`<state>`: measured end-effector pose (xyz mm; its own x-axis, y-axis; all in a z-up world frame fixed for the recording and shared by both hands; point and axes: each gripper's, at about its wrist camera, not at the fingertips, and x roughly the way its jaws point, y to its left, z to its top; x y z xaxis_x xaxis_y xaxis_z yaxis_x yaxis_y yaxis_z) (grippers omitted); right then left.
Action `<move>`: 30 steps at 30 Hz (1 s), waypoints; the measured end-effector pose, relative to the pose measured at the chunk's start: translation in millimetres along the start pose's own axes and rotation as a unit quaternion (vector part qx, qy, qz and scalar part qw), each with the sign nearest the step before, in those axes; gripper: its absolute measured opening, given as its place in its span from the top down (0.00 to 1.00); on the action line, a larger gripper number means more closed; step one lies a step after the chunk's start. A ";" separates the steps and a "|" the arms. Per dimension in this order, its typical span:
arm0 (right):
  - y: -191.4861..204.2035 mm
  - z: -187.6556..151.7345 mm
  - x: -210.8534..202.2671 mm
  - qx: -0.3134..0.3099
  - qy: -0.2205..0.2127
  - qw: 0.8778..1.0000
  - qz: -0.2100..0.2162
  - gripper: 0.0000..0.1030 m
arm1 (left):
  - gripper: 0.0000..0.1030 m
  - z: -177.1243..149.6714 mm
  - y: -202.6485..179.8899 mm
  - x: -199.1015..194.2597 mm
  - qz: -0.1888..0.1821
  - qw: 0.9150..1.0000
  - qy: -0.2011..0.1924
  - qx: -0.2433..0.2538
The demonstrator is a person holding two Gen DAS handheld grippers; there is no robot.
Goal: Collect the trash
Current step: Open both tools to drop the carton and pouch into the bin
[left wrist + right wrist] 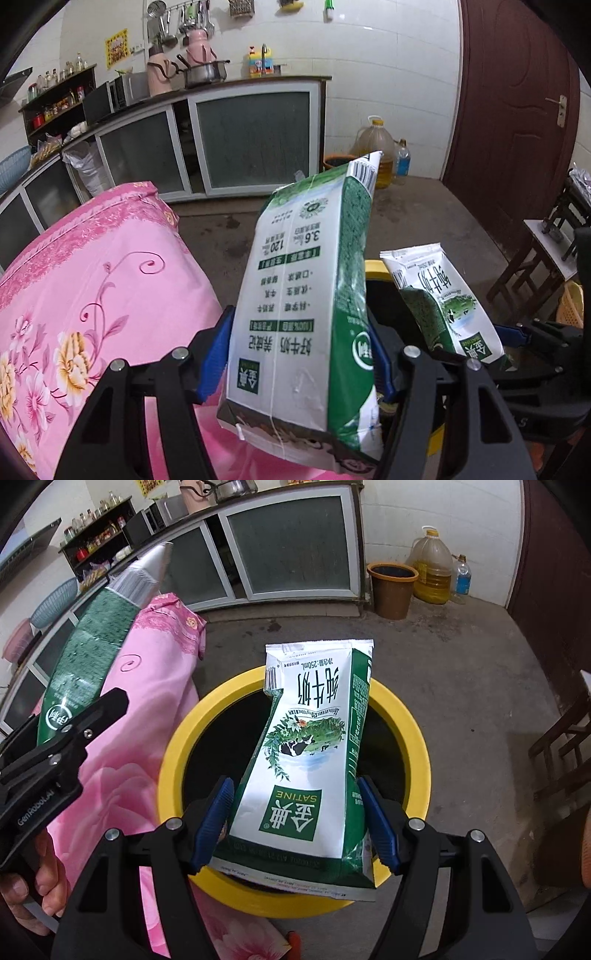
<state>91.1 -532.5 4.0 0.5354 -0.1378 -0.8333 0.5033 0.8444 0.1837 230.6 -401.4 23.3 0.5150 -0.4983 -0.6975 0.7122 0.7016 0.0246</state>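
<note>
My left gripper (299, 354) is shut on a green-and-white milk carton (306, 295), held upright beside the pink table edge; it also shows in the right wrist view (88, 657). My right gripper (295, 823) is shut on a second milk carton (314, 746), held directly above the open mouth of a yellow-rimmed black trash bin (184, 734). That second carton also shows in the left wrist view (443, 299), with the bin rim (376, 269) just behind my left carton.
A table with a pink floral cloth (92, 295) stands left of the bin. Kitchen cabinets (251, 140) line the back wall. A brown bucket (393, 590), an oil jug (432, 568) and a bottle (461, 576) stand by the dark red door (517, 110). Wooden stools (543, 266) stand at right.
</note>
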 end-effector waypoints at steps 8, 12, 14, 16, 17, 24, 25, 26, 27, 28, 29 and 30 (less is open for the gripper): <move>-12.1 3.4 2.6 0.013 0.013 1.000 0.003 0.24 | 0.16 4.3 -2.7 5.3 -0.018 1.000 0.005 -0.005; -19.7 0.8 -5.4 0.029 0.005 1.000 -0.010 0.24 | 0.08 6.6 -1.9 -2.9 -0.005 1.000 -0.011 -0.005; -24.7 -2.6 -12.1 0.038 -0.001 0.999 -0.016 0.24 | 0.08 5.1 0.6 -9.5 -0.008 1.000 -0.017 -0.012; -27.5 -5.8 -20.1 0.040 -0.009 0.999 -0.022 0.24 | 0.08 3.4 3.6 -16.3 -0.010 0.999 -0.025 -0.019; -28.0 -7.5 -23.8 0.042 -0.012 0.999 -0.023 0.24 | 0.08 2.3 6.3 -21.0 -0.009 0.999 -0.030 -0.025; -23.5 -18.8 -52.7 0.039 -0.038 0.998 -0.033 0.24 | 0.08 -6.8 25.0 -52.7 -0.002 0.997 -0.059 -0.059; -21.6 -20.3 -56.9 0.039 -0.041 0.998 -0.032 0.24 | 0.08 -8.7 27.3 -57.0 -0.002 0.996 -0.063 -0.062; -18.7 -22.1 -62.1 0.038 -0.047 0.998 -0.031 0.23 | 0.08 -11.4 30.6 -63.6 0.001 0.996 -0.067 -0.066; -17.1 -24.4 -65.3 0.038 -0.052 0.997 -0.031 0.22 | 0.08 -13.9 34.2 -69.8 0.005 0.995 -0.072 -0.069; -14.8 -26.0 -70.1 0.038 -0.061 0.997 -0.030 0.18 | 0.08 -15.9 37.8 -75.8 0.009 0.994 -0.077 -0.072; -13.2 -27.0 -73.5 0.039 -0.068 0.997 -0.028 0.15 | 0.08 -18.9 42.8 -84.4 0.012 0.993 -0.083 -0.077; -12.2 -29.1 -78.4 0.041 -0.077 0.996 -0.026 0.13 | 0.08 -21.5 46.7 -90.9 0.010 0.993 -0.088 -0.081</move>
<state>23.3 -516.9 51.9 0.6017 -0.2645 -0.7537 0.5842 0.7892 0.1895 206.7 -312.4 72.5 0.6136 -0.5540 -0.5626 0.6223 0.7779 -0.0874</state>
